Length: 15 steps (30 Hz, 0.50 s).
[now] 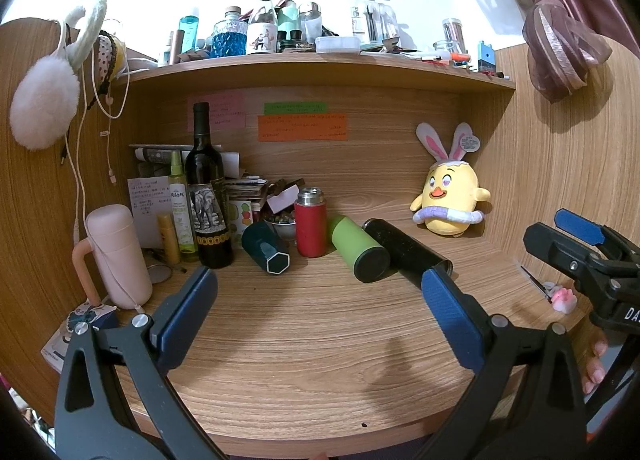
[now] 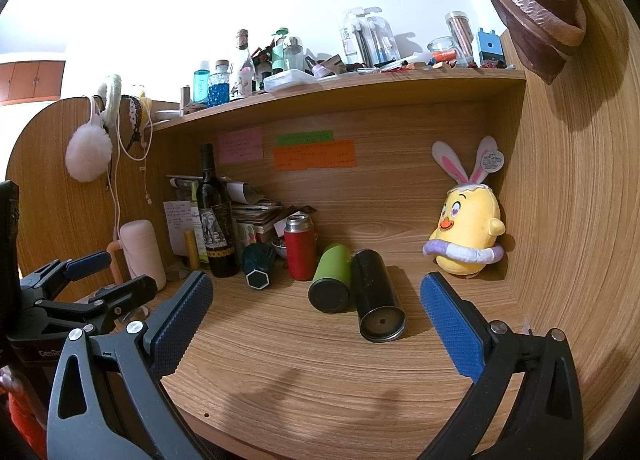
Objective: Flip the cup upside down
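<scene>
Three cups lie on their sides on the wooden desk (image 1: 300, 320): a dark teal hexagonal cup (image 1: 265, 247) (image 2: 257, 264), a green cup (image 1: 358, 248) (image 2: 331, 278) and a black cup (image 1: 406, 250) (image 2: 376, 296). A red cup (image 1: 310, 221) (image 2: 300, 246) stands upright behind them. My left gripper (image 1: 320, 300) is open and empty, a little in front of the cups. My right gripper (image 2: 316, 308) is open and empty, with the green and black cups just beyond its fingertips. The right gripper also shows at the right edge of the left wrist view (image 1: 580, 244).
A wine bottle (image 1: 208, 195), a spray bottle (image 1: 178, 207) and a pink jug (image 1: 116, 256) stand at the left. A yellow plush chick (image 1: 450, 199) sits at the back right. A cluttered shelf (image 1: 320, 63) hangs above. Side panels enclose the desk.
</scene>
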Tool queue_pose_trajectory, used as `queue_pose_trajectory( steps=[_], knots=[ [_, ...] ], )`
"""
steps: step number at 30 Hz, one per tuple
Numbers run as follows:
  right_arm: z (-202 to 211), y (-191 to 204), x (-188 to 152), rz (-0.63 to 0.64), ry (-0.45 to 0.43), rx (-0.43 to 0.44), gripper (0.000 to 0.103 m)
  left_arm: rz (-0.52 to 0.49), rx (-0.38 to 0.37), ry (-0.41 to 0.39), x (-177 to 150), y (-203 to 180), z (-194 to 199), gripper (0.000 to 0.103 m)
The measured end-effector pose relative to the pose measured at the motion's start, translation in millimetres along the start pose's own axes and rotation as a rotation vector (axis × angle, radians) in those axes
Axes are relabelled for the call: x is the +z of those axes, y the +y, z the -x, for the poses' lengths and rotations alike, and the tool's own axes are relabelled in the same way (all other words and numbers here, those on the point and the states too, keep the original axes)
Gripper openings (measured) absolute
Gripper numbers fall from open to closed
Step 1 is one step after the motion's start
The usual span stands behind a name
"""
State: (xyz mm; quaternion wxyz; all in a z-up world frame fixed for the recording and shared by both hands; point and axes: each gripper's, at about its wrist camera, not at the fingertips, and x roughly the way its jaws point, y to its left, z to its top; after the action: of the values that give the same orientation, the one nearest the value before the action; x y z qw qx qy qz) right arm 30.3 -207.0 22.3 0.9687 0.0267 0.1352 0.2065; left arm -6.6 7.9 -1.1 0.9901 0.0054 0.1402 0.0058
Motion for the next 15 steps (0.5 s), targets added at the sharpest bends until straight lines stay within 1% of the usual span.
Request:
queue_pose_trajectory(
  steps=[10,15],
  knots=[
    [-0.8,2.6,0.1,0.0,0.004,-0.001,0.103,0.001,-0.001,0.007,-2.0,2.2,-0.7,0.103],
    [-9.6,-0.7,-4.7,-0.015,0.022,0.0,0.103,0.003,0.0,0.031,-5.3,4.7,-10.7,0.103]
  ],
)
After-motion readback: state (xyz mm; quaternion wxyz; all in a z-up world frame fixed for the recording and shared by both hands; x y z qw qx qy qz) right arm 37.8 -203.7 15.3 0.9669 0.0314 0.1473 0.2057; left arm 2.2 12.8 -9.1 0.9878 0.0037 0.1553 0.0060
